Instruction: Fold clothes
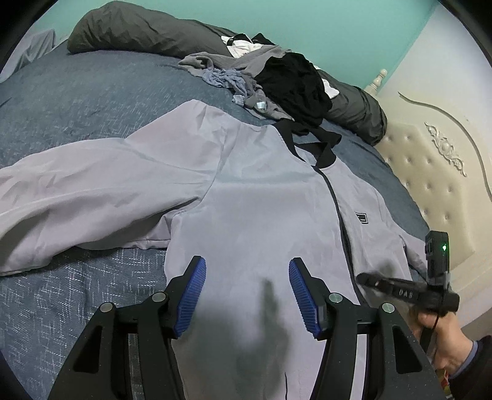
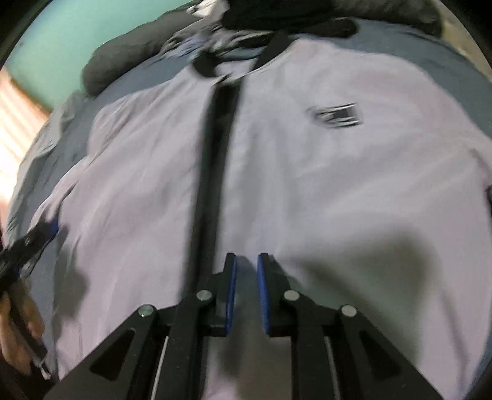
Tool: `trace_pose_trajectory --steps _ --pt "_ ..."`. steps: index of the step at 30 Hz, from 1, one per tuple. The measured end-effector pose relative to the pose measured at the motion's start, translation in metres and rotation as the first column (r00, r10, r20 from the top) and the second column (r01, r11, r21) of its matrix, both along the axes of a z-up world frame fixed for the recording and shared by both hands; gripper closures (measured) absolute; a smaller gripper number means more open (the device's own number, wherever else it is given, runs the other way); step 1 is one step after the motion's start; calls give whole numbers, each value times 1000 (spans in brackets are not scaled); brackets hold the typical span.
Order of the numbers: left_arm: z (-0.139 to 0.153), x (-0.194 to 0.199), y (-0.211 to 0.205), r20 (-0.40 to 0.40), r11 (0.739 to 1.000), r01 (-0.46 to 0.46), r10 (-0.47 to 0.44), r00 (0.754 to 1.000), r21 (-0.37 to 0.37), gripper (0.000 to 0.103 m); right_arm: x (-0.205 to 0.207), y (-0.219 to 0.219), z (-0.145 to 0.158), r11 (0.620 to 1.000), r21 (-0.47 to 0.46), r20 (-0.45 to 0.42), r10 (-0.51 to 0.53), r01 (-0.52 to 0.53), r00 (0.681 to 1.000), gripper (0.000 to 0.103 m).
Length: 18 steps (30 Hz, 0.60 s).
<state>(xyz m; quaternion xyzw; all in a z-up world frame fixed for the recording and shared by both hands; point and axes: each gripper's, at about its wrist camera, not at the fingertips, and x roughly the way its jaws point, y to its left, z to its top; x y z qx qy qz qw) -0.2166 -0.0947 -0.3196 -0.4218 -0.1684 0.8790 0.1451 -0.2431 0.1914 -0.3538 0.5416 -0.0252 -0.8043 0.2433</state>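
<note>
Folding looks barely begun: lilac jacket (image 1: 261,190) lies flat across the frame's middle, sleeve out left, left gripper (image 1: 247,295) gaping, right gripper (image 2: 247,292) narrowed, both empty.

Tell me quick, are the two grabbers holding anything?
Left gripper: open, empty, above the jacket.
Right gripper: nearly closed, small gap, nothing between the fingers.

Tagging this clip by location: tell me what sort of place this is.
Most likely a bedroom: a jacket is spread on a bed with a tufted headboard, pillows and a heap of clothes behind it.
</note>
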Motion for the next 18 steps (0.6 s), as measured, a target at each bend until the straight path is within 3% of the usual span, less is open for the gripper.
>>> trace_pose_trajectory --steps 5,8,13,15,18 --pt "7 9 -4 -13 1000 -6 6 1000 -3 42 17 15 21 999 -20 -31 -47 46 998 88" --pt "11 14 -8 -16 1000 -12 12 1000 1 42 31 21 22 998 35 -34 -60 61 998 88" --pt "18 26 -10 -28 1000 -10 9 1000 -24 42 57 15 -2 999 46 41 -31 29 999 88" --pt "21 32 -11 -33 999 -8 7 999 -42 42 65 10 -8 999 31 49 -13 12 999 88" --pt "26 42 -16 -41 998 -15 13 999 -55 42 73 18 8 997 -26 2 -67 67 998 88"
